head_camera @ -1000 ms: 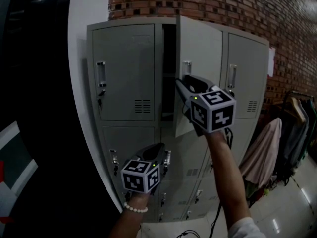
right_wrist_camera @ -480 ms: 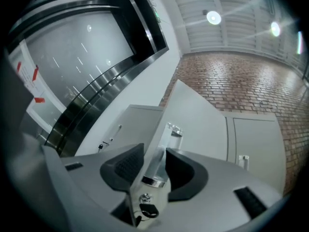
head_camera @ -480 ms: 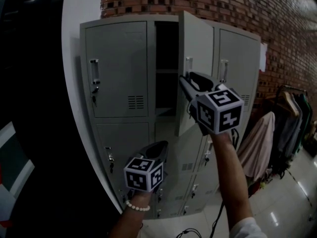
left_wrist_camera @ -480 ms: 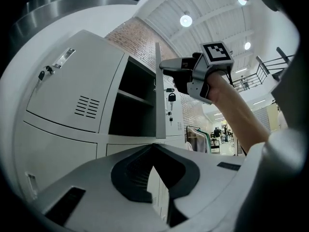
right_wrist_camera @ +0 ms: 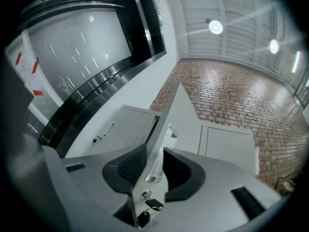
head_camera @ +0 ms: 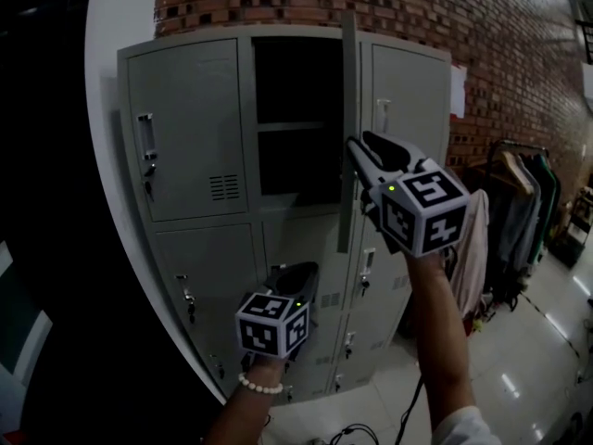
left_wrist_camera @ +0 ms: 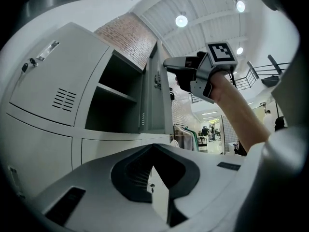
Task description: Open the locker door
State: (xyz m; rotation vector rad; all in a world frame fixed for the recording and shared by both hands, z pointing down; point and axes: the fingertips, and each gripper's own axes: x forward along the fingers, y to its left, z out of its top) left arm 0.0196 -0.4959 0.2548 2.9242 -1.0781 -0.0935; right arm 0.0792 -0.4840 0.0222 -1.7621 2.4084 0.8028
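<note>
The grey locker door [head_camera: 347,128] of the upper middle compartment stands swung out, edge-on in the head view, and the dark compartment [head_camera: 296,109] with its one shelf is exposed. My right gripper [head_camera: 358,148] is at the door's free edge at handle height. In the right gripper view its jaws [right_wrist_camera: 154,151] are closing with the door's edge and chrome handle [right_wrist_camera: 155,167] between them; a gap shows beside the right pad. A key [right_wrist_camera: 150,205] hangs in the lock below. My left gripper [head_camera: 298,274] hangs lower in front of the lower lockers, shut [left_wrist_camera: 153,147] on nothing.
More closed locker doors [head_camera: 181,128] flank the open one and fill the rows below. A brick wall [head_camera: 417,7] rises behind. A rack of hanging clothes [head_camera: 505,211] stands at the right on the glossy floor [head_camera: 528,369]. A white pillar [head_camera: 107,26] borders the lockers' left side.
The door has swung from partly open to fully edge-on, baring the whole compartment. My right gripper has stayed at its edge and travelled with it. The left gripper has barely moved.
</note>
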